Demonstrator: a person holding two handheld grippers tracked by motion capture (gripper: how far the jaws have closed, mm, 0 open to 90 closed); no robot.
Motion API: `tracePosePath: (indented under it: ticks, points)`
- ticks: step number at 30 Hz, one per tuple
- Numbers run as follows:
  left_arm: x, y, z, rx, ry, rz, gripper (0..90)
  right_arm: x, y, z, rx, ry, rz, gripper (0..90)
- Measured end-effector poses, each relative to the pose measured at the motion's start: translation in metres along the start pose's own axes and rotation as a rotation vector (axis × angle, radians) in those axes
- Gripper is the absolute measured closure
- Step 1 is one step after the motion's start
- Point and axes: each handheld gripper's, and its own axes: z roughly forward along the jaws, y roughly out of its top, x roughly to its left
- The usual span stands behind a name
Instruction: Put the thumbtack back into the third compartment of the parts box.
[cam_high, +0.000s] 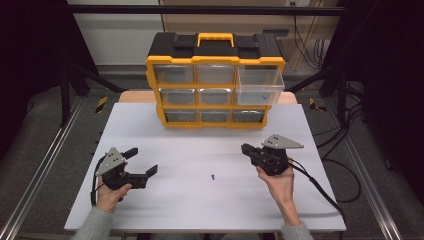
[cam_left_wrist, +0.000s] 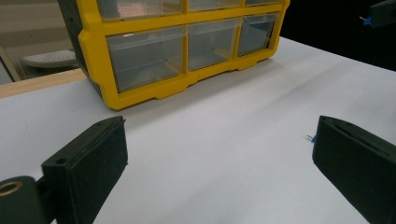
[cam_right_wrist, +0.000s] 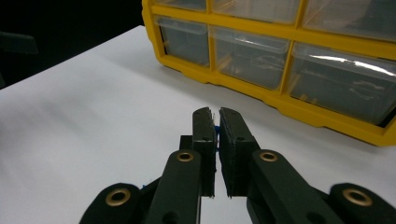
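Blue pin (cam_right_wrist: 215, 133) pinched in right claw (cam_right_wrist: 217, 116), seen from its own camera

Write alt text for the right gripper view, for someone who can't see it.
The right claw is shut on a tiny blue pin, its two black jaws nearly touching above a white table. Behind it stands a yellow organizer with clear plastic drawers, all of those in this view pushed in.
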Motion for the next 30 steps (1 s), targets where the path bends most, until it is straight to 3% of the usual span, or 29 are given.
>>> tracePosePath:
  ticks: [10,30]
  points:
    - [0.0,0.0,0.0,0.006,0.001,0.001,2.7,-0.007,0.011,-0.01,-0.05,-0.016,0.02,85.8]
    - [0.001,-0.001,0.0,0.005,0.002,-0.001,2.7,-0.01,0.035,-0.023,-0.077,-0.031,0.003,85.9]
